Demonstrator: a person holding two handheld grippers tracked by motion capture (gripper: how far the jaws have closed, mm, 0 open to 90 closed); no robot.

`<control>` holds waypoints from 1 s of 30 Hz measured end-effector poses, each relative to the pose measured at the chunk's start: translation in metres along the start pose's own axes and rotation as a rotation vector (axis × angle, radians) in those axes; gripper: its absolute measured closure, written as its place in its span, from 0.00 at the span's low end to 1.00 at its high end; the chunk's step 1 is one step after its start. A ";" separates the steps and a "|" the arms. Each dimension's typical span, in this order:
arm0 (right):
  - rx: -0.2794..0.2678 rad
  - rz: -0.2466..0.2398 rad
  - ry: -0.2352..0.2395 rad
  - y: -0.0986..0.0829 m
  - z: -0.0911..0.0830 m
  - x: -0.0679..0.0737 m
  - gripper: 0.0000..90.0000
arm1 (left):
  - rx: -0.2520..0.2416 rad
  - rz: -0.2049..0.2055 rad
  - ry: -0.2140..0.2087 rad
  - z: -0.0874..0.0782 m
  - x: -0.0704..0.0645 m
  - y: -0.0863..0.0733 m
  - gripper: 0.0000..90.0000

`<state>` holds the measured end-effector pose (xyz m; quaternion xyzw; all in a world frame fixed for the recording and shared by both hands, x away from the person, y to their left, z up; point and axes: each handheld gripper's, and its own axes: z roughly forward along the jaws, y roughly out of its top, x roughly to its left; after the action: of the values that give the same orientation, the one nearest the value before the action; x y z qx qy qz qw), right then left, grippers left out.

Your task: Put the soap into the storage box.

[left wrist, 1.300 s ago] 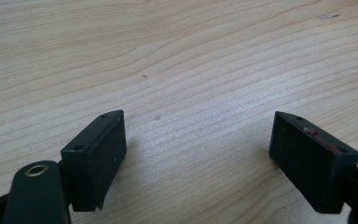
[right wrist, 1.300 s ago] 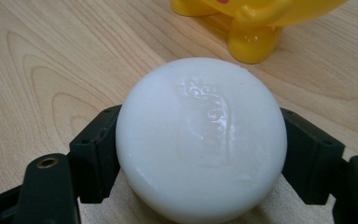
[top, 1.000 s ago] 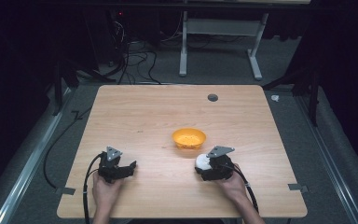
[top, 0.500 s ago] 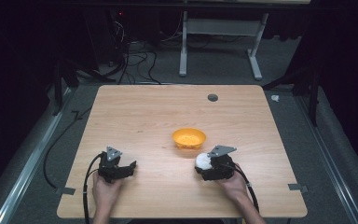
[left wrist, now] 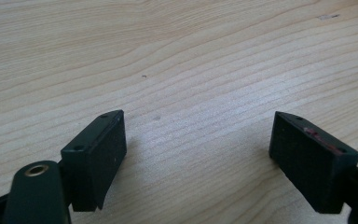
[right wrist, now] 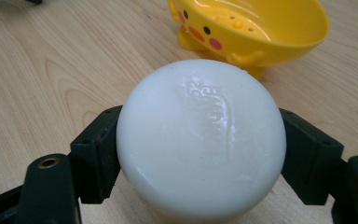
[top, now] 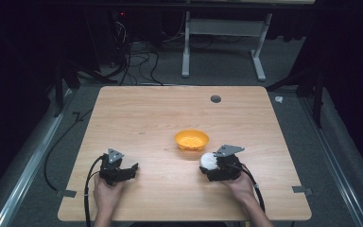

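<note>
Soap (right wrist: 200,140), white and round, sits gripped between the jaws of our right gripper (top: 213,166), low over the counter (top: 160,113). Yellow dish (top: 192,140) lies just ahead, beyond the jaws. Left gripper (top: 125,171) stands well apart, jaws open and empty.

Inspector A: Surface?
Inspector B: A wooden table (top: 146,118) is showing light grain; a grey round plug (top: 215,99) is sitting near its far edge.
Inspector A: Edges?
Inspector B: A left tape tab (top: 64,193) and a right tape tab (top: 302,190) are sticking at the near corners.
Inspector A: Beyond?
Inspector B: Black cables (top: 137,61) are lying tangled on the floor beside a white frame (top: 222,42).
</note>
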<state>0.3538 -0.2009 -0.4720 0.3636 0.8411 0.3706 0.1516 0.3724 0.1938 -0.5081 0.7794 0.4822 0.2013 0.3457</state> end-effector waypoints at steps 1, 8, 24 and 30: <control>-0.006 0.002 0.002 0.000 -0.001 0.000 0.28 | 0.000 0.000 0.000 0.000 0.000 0.000 0.22; 0.007 -0.009 -0.007 0.006 -0.006 -0.004 0.28 | 0.000 0.000 0.000 0.000 0.000 0.000 0.22; -0.021 0.002 -0.033 0.026 -0.025 -0.016 0.28 | 0.000 0.001 0.001 0.000 0.000 0.000 0.21; -0.036 0.015 -0.042 0.034 -0.031 -0.022 0.28 | 0.000 0.001 0.001 0.000 0.000 0.000 0.21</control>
<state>0.3700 -0.2171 -0.4260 0.3750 0.8280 0.3792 0.1731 0.3724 0.1937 -0.5081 0.7795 0.4820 0.2018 0.3454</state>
